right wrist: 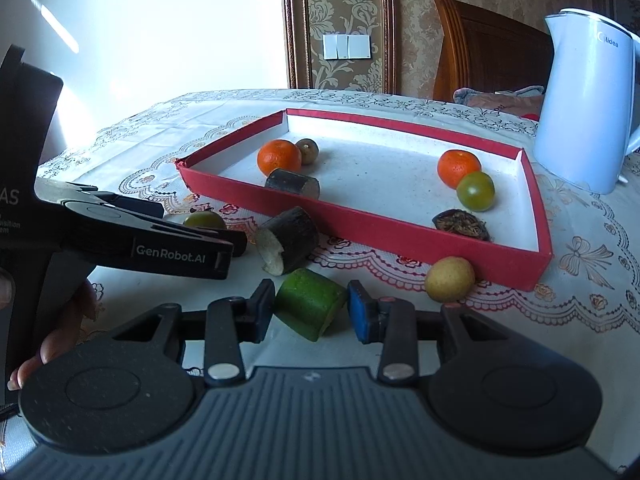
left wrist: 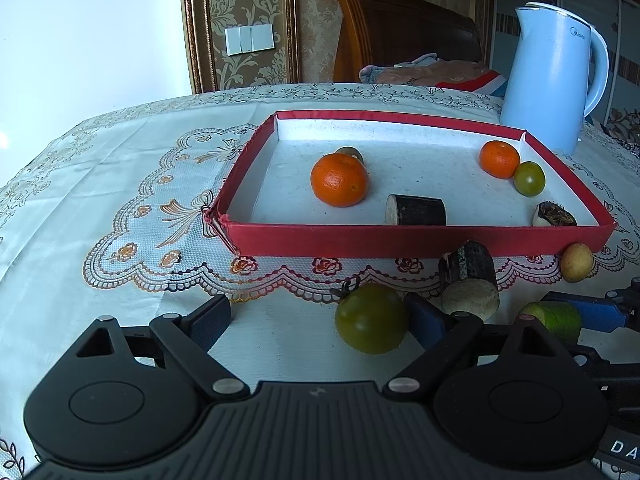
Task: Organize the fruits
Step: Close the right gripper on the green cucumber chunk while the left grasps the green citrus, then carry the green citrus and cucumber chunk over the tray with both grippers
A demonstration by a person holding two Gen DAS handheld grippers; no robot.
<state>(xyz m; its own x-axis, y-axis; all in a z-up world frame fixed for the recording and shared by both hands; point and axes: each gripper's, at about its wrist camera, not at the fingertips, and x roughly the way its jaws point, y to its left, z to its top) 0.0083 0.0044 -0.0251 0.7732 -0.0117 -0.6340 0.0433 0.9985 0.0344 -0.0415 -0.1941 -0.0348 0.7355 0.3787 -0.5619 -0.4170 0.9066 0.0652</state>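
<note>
Left gripper (left wrist: 316, 322): jaws wide apart; green tomato (left wrist: 371, 318) against its right finger.
Right gripper (right wrist: 310, 310): apart around green cylinder (right wrist: 310, 304).
Red tray (right wrist: 400, 236): 12 o'clock, oranges inside.
Dark log (right wrist: 288, 238): 11 o'clock on worktop.

two low wrist views, shared red tray (left wrist: 420, 242) (right wrist: 400, 236)

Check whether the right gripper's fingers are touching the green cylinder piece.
Apart. The right wrist view shows tablecloth between the green cylinder piece and the blue pad of the right gripper.
</note>
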